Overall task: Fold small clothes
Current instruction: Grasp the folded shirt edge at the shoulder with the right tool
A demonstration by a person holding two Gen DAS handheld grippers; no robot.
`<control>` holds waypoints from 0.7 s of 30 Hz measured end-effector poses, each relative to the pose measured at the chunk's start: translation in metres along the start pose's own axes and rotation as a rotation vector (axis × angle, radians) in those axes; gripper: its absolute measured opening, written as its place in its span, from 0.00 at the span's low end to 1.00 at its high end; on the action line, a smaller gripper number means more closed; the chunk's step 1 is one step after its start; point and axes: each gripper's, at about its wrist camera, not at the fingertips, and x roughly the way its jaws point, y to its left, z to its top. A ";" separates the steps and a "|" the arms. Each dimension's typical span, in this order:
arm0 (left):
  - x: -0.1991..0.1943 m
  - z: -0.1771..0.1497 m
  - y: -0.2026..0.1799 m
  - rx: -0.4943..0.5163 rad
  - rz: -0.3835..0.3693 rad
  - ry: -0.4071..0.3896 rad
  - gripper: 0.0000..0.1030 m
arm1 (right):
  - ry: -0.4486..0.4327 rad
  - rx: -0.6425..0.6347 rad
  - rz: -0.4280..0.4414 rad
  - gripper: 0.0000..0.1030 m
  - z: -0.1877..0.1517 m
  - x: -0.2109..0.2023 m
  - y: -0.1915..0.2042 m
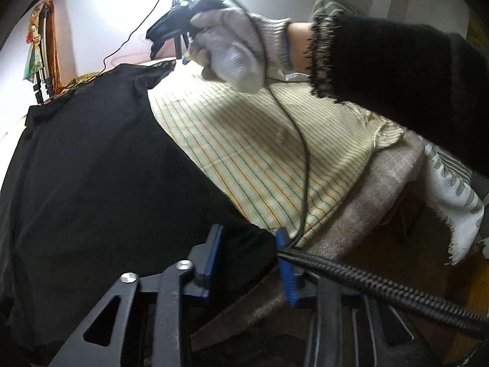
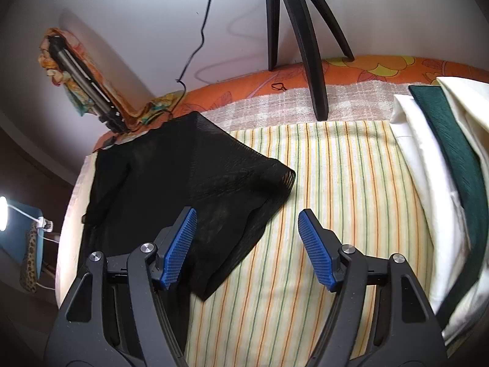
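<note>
A: Starting at the left, why is the black garment [image 2: 171, 183] spread out like that?

B: It lies flat on the striped cloth [image 2: 336, 198] that covers the bed, toward its left side, so its edges can be reached for folding. One corner juts out to the right, onto the bare stripes.

A: And the left gripper [image 1: 249, 260]?

B: In the left wrist view its blue pads sit narrow, with the near corner of the garment between them. I judge that it is taking hold of that corner, but whether the pads press on the fabric I cannot tell.

A: The right gripper [image 2: 247, 250]?

B: Its jaws stand wide, nothing between the pads. It hangs above the garment's right edge, left pad over black fabric, right pad over stripes, probably lined up to take that edge. A gloved hand [image 1: 232, 49] carries it.

A: And at the far right?

B: White and dark green cloth [image 2: 452, 165] lies stacked at the bed's right side, likely kept clear of the working area.
</note>
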 end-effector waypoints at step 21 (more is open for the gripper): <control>-0.030 0.002 0.036 -0.159 -0.121 -0.056 0.01 | 0.029 -0.205 -0.100 0.06 0.004 0.039 0.058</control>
